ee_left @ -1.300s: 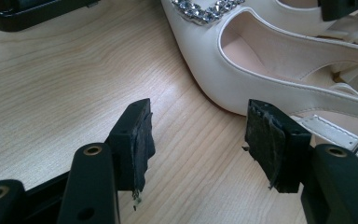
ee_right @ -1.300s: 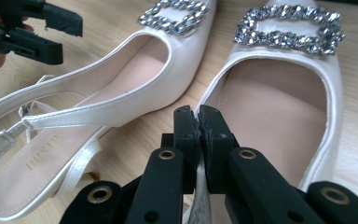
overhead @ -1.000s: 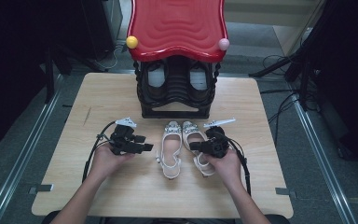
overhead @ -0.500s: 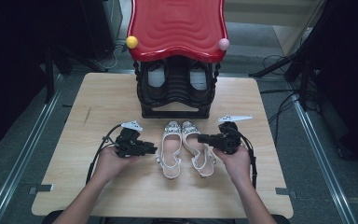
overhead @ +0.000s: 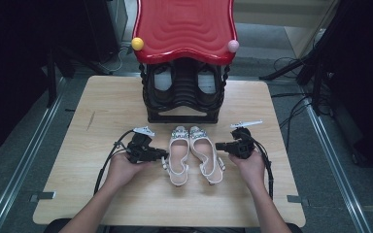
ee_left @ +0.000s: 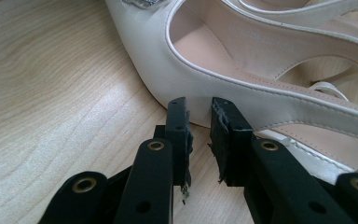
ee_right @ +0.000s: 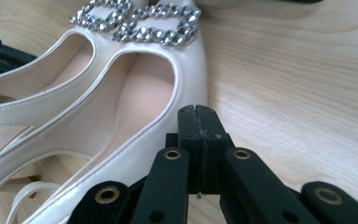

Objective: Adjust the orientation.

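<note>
A pair of white slingback shoes lies side by side on the wooden surface [overhead: 102,111], toes pointing away from the person toward a black shoe rack [overhead: 184,94] with a red wavy top [overhead: 184,29]. Each toe carries a rhinestone buckle. The left shoe [overhead: 177,155] and the right shoe [overhead: 206,153] touch or nearly touch along their inner sides.

The left claw [overhead: 164,154] lies low on the surface at the outer side of the left shoe, pointing inward at it. In the left gripper view its jaws have just been closing and now stand a narrow gap apart, tips right against the shoe's white side wall [ee_left: 223,88]; nothing sits between the pads, and they grip nothing.

The right claw [overhead: 218,145] points inward at the outer side of the right shoe. In the right gripper view its jaws are pressed fully together with nothing between them, their tips just beside or touching the shoe's outer edge [ee_right: 186,93], below the rhinestone buckle [ee_right: 161,25].

The rack holds a pair of dark shoes with pale insoles [overhead: 162,80] on its upper shelf. A yellow ball [overhead: 137,43] and a pink ball [overhead: 233,46] sit at the corners of the red top.
</note>
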Action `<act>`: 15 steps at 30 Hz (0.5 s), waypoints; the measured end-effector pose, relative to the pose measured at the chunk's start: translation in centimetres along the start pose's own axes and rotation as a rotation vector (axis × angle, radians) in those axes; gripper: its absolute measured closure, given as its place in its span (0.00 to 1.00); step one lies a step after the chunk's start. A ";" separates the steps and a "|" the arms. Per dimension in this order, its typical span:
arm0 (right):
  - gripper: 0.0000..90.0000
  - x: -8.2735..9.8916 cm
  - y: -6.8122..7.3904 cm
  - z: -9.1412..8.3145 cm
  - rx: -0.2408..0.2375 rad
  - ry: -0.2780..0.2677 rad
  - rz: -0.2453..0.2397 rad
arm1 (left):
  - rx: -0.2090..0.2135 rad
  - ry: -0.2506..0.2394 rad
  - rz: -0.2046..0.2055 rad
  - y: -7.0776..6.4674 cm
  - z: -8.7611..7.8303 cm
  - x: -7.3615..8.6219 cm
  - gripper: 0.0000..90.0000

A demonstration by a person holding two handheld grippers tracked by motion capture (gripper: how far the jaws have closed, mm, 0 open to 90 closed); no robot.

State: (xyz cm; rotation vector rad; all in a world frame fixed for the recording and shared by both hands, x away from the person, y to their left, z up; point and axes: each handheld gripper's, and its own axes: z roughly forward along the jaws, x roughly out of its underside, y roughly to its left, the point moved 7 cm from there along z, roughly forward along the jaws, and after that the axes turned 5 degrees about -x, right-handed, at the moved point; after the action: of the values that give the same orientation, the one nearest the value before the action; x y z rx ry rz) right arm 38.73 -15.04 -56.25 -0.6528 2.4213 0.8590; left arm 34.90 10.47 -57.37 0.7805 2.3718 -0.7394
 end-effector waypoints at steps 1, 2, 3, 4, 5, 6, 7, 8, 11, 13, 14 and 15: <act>1.00 0.0 0.1 0.2 -0.001 0.002 -0.001 | 0.002 -0.002 -0.002 0.0 0.1 0.0 0.86; 1.00 0.0 0.2 0.4 0.010 0.004 -0.009 | -0.002 -0.001 0.004 -0.1 0.1 0.0 0.86; 1.00 0.0 0.3 0.5 0.021 0.004 -0.013 | -0.003 0.000 0.006 -0.1 0.1 0.0 0.86; 1.00 0.0 0.3 0.5 0.020 0.004 -0.014 | 0.001 0.001 0.003 -0.1 0.1 0.0 0.86; 1.00 0.0 0.3 0.5 0.020 0.001 -0.011 | 0.009 0.001 -0.003 -0.2 0.1 0.0 0.86; 1.00 0.0 0.3 0.5 0.015 -0.003 -0.007 | 0.011 0.001 -0.004 -0.2 0.2 0.0 0.86; 1.00 0.1 0.3 0.5 0.006 -0.005 0.002 | 0.010 0.000 -0.004 -0.3 0.2 0.0 0.86; 1.00 0.1 0.3 0.5 0.004 -0.006 0.006 | 0.013 -0.001 -0.007 -0.4 0.2 0.1 0.86; 1.00 0.2 0.3 0.6 -0.006 -0.019 0.003 | 0.018 0.000 -0.005 -0.5 0.3 0.1 0.87; 1.00 0.3 0.3 0.7 -0.015 -0.026 0.004 | 0.020 0.003 -0.006 -0.5 0.3 0.1 0.87; 1.00 0.3 0.3 0.7 -0.019 -0.029 0.000 | 0.023 0.003 -0.008 -0.5 0.3 0.1 0.87; 1.00 0.3 0.3 0.7 -0.023 -0.026 -0.002 | 0.027 0.004 -0.009 -0.6 0.4 0.1 0.87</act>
State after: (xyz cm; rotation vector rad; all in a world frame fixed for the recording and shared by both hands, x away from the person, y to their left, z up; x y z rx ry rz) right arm 38.49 -14.41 -56.79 -0.6485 2.3903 0.8902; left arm 34.56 9.89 -57.52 0.7835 2.3745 -0.7757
